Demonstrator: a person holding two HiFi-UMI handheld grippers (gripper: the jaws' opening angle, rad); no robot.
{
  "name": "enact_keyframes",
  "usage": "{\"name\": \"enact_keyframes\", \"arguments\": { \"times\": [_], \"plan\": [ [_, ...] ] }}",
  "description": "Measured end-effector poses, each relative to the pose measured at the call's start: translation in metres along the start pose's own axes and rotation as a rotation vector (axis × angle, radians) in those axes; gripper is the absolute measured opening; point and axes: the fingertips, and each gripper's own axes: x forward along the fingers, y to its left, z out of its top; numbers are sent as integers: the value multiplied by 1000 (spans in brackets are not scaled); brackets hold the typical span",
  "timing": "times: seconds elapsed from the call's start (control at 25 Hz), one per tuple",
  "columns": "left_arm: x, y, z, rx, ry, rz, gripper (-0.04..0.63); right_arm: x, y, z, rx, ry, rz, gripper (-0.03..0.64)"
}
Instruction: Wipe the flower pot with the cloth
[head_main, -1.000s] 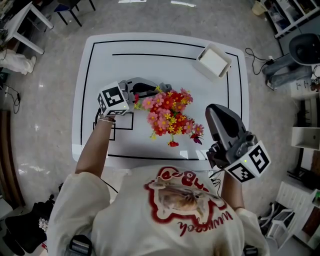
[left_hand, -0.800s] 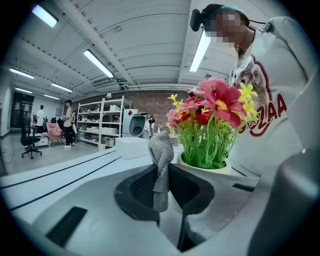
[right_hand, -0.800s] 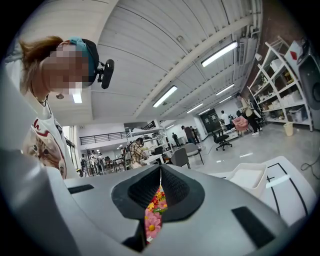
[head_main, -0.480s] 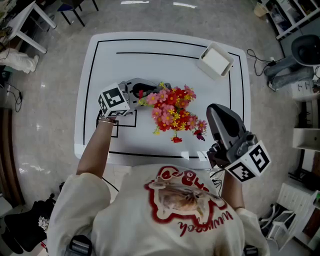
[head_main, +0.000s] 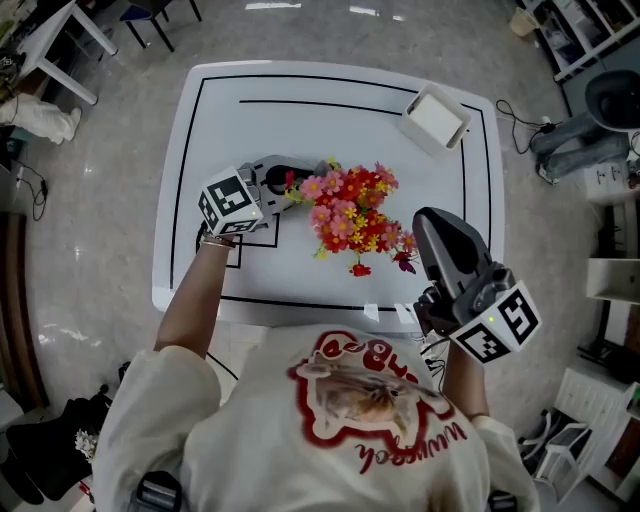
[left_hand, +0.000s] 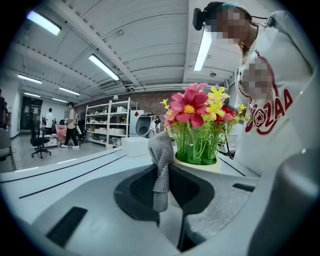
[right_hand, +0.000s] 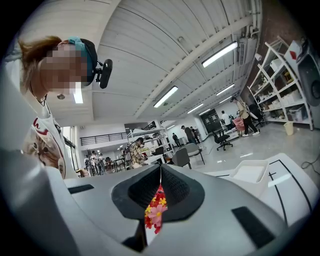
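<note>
The left gripper view shows what the head view conceals: the left gripper (left_hand: 163, 170) pinches a grey cloth (left_hand: 160, 147) between its jaws, and the cloth's upper fold stands beside, possibly touching, the cream rim of the flower pot (left_hand: 202, 164). In the head view the flowers (head_main: 355, 210) cover the pot at the middle of the white table (head_main: 300, 110). The left forearm reaches over the near table edge with its gripper tilted slightly down toward the pot, while the right gripper (right_hand: 160, 175), jaws pressed almost together on nothing, is held level near the flowers.
</note>
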Motion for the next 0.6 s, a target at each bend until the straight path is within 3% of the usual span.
{"name": "enact_keyframes", "arguments": {
  "times": [0.6],
  "plan": [
    [-15, -13, -13, -11, 68, 55, 61, -8, 21, -7, 0, 2, 19, 5]
  ]
}}
